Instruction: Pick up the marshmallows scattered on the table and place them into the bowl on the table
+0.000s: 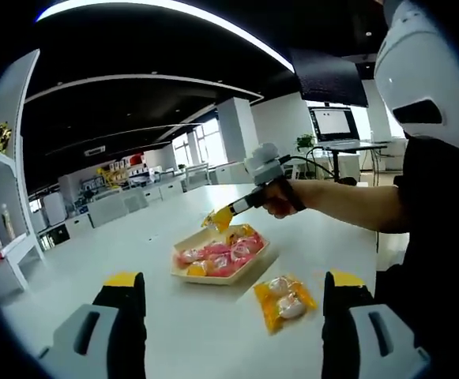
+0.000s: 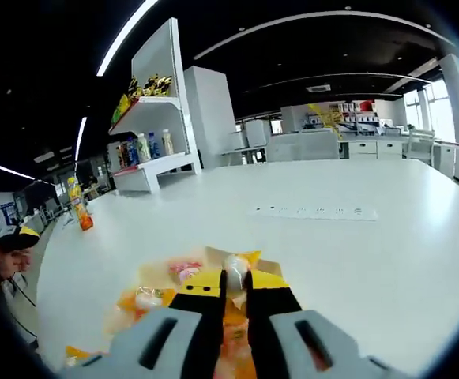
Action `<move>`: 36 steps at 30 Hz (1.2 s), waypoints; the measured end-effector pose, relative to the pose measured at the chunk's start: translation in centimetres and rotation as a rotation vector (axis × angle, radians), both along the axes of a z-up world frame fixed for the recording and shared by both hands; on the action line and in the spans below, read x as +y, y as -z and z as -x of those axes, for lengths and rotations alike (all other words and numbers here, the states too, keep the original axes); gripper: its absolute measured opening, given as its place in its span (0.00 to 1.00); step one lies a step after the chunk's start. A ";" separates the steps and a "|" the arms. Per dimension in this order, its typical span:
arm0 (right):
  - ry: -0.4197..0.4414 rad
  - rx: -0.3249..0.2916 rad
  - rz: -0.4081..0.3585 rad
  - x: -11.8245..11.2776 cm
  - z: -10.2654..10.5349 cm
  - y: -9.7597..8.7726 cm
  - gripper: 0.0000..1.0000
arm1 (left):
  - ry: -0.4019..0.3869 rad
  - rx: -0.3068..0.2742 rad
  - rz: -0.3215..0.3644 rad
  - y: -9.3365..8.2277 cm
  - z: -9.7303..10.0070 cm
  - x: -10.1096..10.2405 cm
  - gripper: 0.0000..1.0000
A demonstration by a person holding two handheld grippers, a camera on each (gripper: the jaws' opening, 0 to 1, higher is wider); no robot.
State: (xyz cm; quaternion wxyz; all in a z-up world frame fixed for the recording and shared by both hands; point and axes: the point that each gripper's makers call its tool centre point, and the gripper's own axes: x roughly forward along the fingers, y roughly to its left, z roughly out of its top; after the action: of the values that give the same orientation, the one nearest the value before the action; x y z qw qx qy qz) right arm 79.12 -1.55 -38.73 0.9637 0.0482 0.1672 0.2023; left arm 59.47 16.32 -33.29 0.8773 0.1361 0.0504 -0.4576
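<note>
Nearest your lens, your left hand-held gripper sits low over the counter with its jaws spread wide, and one orange marshmallow packet lies between them, just beside the bowl, likely your next pick. Your right hand-held gripper is pinched on a yellow-wrapped marshmallow and hangs right above the bowl, probably so a release drops it onto the pink and orange packets heaped inside. Open it there and it should land cleanly.
</note>
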 end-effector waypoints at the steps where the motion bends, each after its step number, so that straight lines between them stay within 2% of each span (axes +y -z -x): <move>1: 0.012 0.003 0.020 -0.2 -0.1 0.3 0.09 | 0.000 -0.001 0.000 0.0 -0.1 0.0 0.93; 16: 0.009 0.028 0.083 0.3 -0.6 1.8 0.09 | -0.005 0.026 -0.011 0.9 -0.7 -0.1 0.93; 30: -0.003 -0.004 0.150 0.6 -0.4 2.1 0.10 | -0.004 0.043 -0.010 1.4 -1.1 -0.2 0.93; 36: -0.030 -0.004 0.191 0.8 -0.4 2.8 0.11 | -0.011 0.052 -0.018 1.7 -1.3 -0.1 0.93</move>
State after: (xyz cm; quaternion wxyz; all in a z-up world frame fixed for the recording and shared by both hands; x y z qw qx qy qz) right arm 79.56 -0.80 -41.51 0.9612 -0.0468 0.1843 0.1999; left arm 60.74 16.19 -35.00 0.8770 0.1318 0.0779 -0.4555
